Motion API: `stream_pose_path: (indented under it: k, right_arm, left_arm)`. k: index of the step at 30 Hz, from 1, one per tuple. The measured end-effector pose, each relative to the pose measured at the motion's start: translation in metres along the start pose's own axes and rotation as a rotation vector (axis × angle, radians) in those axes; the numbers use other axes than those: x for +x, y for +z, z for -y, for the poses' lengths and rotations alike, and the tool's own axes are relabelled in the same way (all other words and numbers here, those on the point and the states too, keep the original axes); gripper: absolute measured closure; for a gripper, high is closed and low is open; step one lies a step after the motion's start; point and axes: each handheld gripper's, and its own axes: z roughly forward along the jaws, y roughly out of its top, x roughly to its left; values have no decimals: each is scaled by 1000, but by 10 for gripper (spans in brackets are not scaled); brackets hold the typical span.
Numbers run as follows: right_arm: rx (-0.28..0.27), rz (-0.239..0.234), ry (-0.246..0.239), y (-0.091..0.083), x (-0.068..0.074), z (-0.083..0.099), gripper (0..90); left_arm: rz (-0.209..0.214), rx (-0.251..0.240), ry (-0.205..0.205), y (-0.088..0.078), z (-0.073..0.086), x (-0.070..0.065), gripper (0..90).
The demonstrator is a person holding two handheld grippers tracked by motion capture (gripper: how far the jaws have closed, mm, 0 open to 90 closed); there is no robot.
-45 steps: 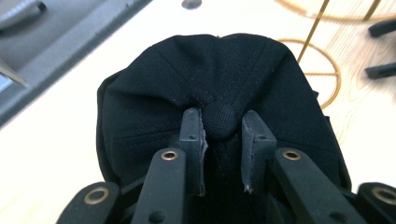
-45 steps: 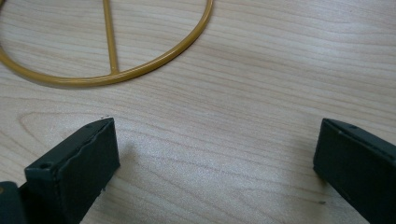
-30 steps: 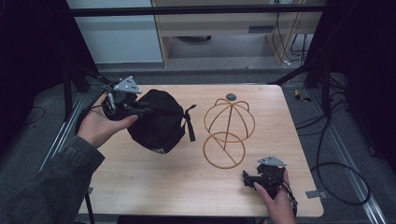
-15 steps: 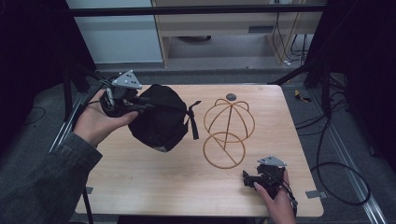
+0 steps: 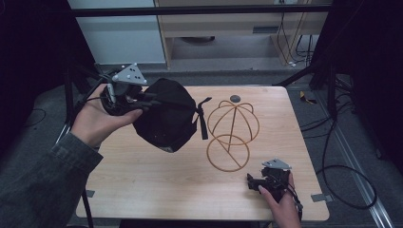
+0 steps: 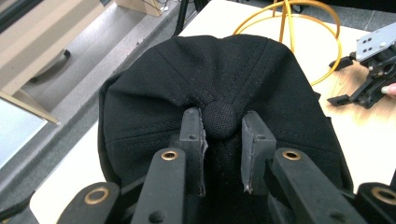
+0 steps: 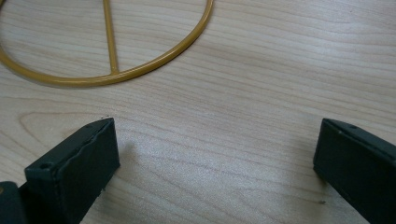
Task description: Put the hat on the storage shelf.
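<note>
Cap [image 5: 166, 116] held left of centre, left gripper [image 6: 223, 122] jaws clamped on its crown button; right gripper [image 5: 253, 181] jaws apart, lower right. Next, judged: seat cap over wire stand [image 5: 233, 130].

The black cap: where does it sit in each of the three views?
High view: black cap left of centre, held up by the left gripper.
Left gripper view: centre, jaws pinching its top button.
Right gripper view: not in it.
Shared landmark: the gold wire stand.
</note>
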Motion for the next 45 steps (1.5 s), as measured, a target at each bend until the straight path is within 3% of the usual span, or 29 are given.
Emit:
stream_pose_path:
  k: [11,19,40,45]
  right_arm:
    - [-2,1,-1,0,0,0,4]
    - [-1,-2,2,0,0,0,4]
    - [-1,-2,2,0,0,0,3]
    - [-1,-3,0,0,0,0,3]
  left_arm:
    - [12,-19,45,-3,-27,-11,733]
    - [28,-39,51,1,-42,-17,734]
    - [46,-36,123,11,-87,-35,734]
    - [47,-41,122,18,-97,-36,735]
